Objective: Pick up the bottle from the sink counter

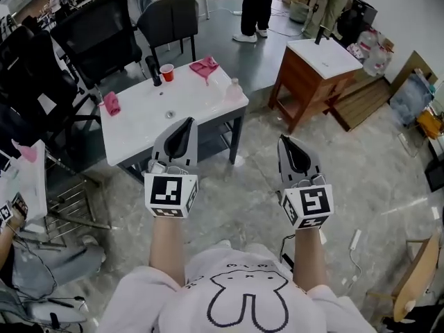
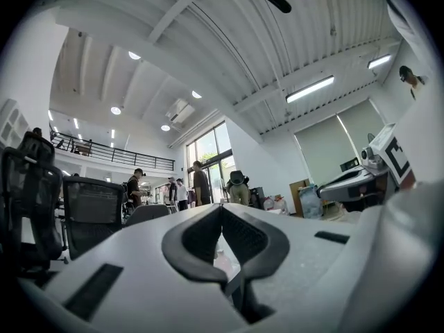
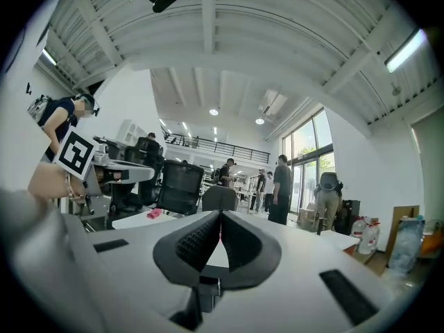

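head view showed both grippers held out low over the grey floor (image 1: 250, 200), short of the white table (image 1: 135, 134). the left gripper (image 1: 185, 123) pointed at the table's near edge, its tips over that edge. the right gripper (image 1: 287, 143) was off the table's right side, over the floor. the clear bottle (image 1: 234, 89) stood upright at the table's far right corner, well apart from both grippers and touched by neither.

a red cup (image 1: 166, 72) stood near the table's far edge, just beside a dark upright fixture (image 1: 153, 70). a pink cloth (image 1: 205, 66) lay to the right of the cup, and a second pink cloth (image 1: 112, 103) lay at the left edge. a small round drain fitting (image 1: 169, 114) sat in the tabletop near the middle.

the left gripper view showed that gripper's dark pads meeting at the tips, with nothing between them. the right gripper view showed the same: jaws together and empty.

a wooden cabinet (image 1: 312, 78) with a white top stood to the right of the table. black office chairs (image 1: 97, 40) stood behind and to the left of the table, and people (image 1: 257, 5) stood further back in the room.
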A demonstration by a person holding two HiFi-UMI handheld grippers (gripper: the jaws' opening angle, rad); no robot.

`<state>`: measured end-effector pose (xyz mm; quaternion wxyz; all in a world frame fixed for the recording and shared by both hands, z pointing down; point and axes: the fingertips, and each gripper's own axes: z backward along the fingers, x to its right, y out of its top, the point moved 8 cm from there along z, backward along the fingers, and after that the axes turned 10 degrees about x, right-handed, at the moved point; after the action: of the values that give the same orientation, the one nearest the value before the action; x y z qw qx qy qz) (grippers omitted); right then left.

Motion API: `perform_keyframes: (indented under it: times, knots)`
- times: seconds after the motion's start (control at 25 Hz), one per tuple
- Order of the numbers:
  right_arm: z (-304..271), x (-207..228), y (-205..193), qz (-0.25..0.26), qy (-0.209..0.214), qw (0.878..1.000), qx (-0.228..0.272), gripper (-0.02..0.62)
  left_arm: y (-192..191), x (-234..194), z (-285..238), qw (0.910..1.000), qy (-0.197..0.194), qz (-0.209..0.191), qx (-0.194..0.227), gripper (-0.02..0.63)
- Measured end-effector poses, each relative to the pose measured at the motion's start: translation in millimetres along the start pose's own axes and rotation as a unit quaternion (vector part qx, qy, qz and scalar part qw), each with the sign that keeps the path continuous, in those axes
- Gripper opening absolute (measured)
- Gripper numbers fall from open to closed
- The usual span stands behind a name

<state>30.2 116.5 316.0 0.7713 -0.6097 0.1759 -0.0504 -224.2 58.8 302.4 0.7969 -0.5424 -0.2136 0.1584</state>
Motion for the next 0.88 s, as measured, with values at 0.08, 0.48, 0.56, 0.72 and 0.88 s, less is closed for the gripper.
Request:
perform_keyframes:
  times: [0.08,0.48,0.56,0.72,0.88]
  knots:
    - [-4.3,0.2,-4.9,0.001,-0.004,1.000,-0.007,0.029,-4.6,-4.4,-5.6,1.0000,-0.005,0.003,0.001,0.009]
    - [-19.8,22.5,-30.9,-0.018,-0.031,0.999,-0.020,0.029,-33.4,-12.2,-29.6,0.9998,-0.007,0.014,-0.014,0.009]
    - [-29.1,27.6,-34.4,-0.019,-0.028,0.999,-0.017,0.029,-38.1,-16.0,-36.7,0.9998,0.000,0.013,-0.017,0.009]
    - [-48.7,38.9,-44.8,-0.024,-0.020,0.999,-0.012,0.029,-47.9,-18.8,-55.9,0.9997,0.006,0.012,-0.018,0.009]
    - [-73.3,59.6,-56.8,-0.031,-0.012,0.999,-0.011,0.029,-57.7,-17.8,-87.1,0.9998,0.007,0.008,-0.019,0.009]
